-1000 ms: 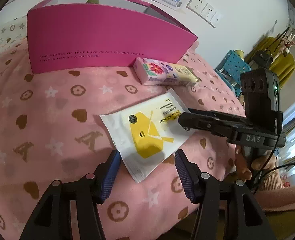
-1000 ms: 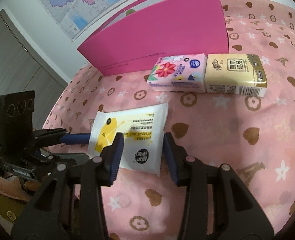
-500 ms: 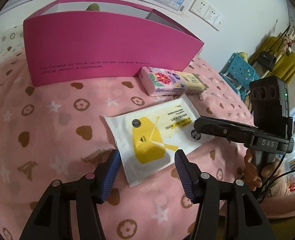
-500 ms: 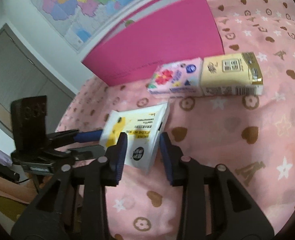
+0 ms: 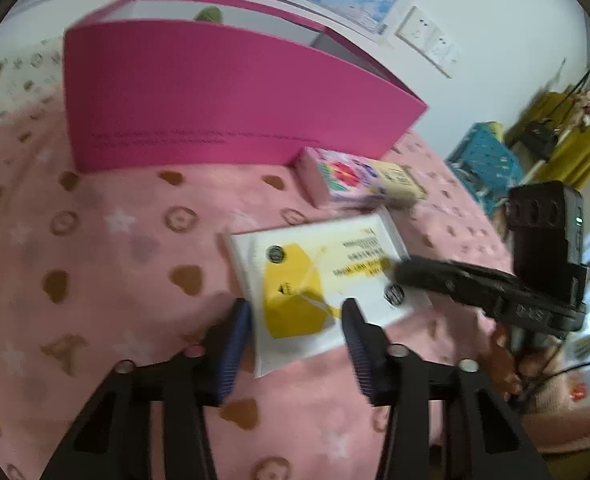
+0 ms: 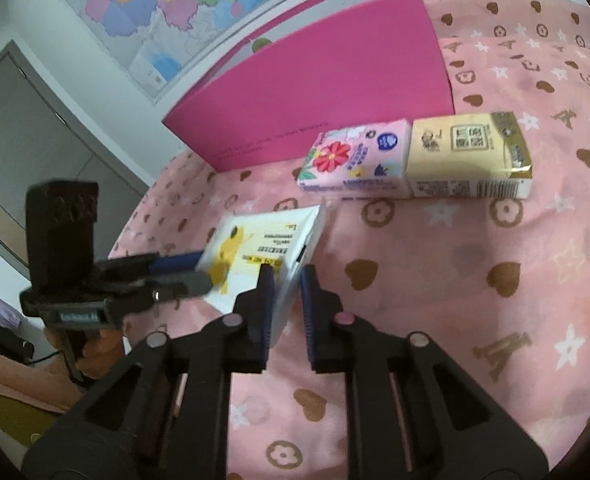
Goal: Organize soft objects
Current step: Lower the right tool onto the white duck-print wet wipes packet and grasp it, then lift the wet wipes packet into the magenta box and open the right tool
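Note:
A white and yellow wet-wipes pack [image 5: 319, 284] lies on the pink bedspread, lifted at one edge. My right gripper [image 6: 286, 300] is shut on the near end of the wipes pack [image 6: 255, 252]; it shows in the left wrist view [image 5: 415, 272] over the pack's right side. My left gripper [image 5: 297, 336] is open, its fingers either side of the pack's near edge; it appears in the right wrist view [image 6: 183, 270] at the pack's left. A pink floral tissue pack [image 6: 355, 158] and a beige tissue pack [image 6: 467, 160] lie side by side in front of the magenta box [image 6: 327, 92].
The magenta box [image 5: 223, 96] stands open at the back of the bed, something green inside. Wall with map and sockets behind. Blue crate [image 5: 491, 160] and clothes beyond the bed's right edge. Bed edge runs close to both hands.
The right gripper's jaws have closed onto the wipes pack and tilted it up on edge. The left gripper has moved nearer the pack and stayed open.

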